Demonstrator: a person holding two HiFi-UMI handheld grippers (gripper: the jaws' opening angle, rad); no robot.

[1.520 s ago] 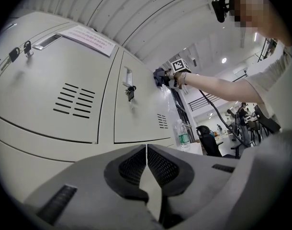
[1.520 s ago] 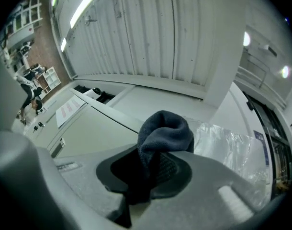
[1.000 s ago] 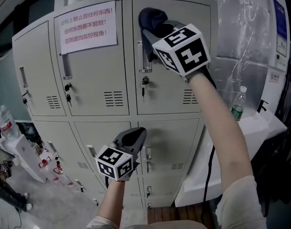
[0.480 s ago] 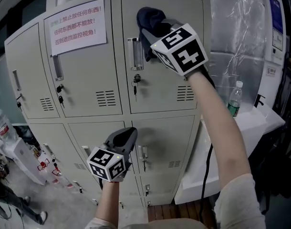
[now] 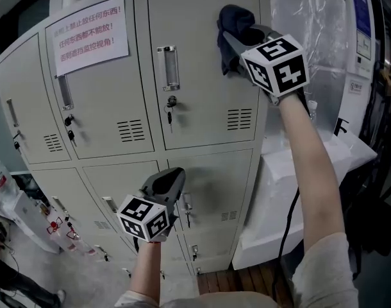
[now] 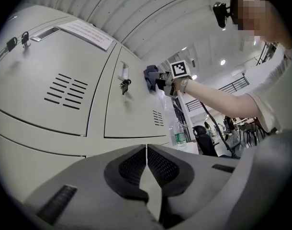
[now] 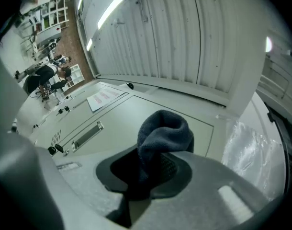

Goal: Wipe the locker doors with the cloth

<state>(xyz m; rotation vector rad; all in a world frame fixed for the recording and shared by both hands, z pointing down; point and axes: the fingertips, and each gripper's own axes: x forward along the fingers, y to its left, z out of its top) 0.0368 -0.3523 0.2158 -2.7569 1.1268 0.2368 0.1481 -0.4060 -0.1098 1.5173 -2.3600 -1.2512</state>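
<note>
A bank of pale grey lockers fills the head view. My right gripper (image 5: 237,40) is shut on a dark blue cloth (image 5: 234,24) and presses it against the upper right part of the top right locker door (image 5: 195,76). In the right gripper view the cloth (image 7: 164,133) bulges out from between the jaws against that door (image 7: 136,119). My left gripper (image 5: 172,183) hangs low in front of the lower lockers, shut and holding nothing. In the left gripper view its jaws meet (image 6: 146,156), and the right gripper with the cloth (image 6: 151,74) shows far off.
A white paper notice (image 5: 91,36) is stuck on the middle top door. Handles and keys (image 5: 170,104) stick out from the doors. A white table (image 5: 324,172) with a bottle stands right of the lockers, before plastic sheeting (image 5: 317,37). Bottles and clutter (image 5: 3,191) lie at lower left.
My right gripper has slid the cloth to the right across the top right door, from near the handle to the door's upper right. The left gripper has barely moved.
</note>
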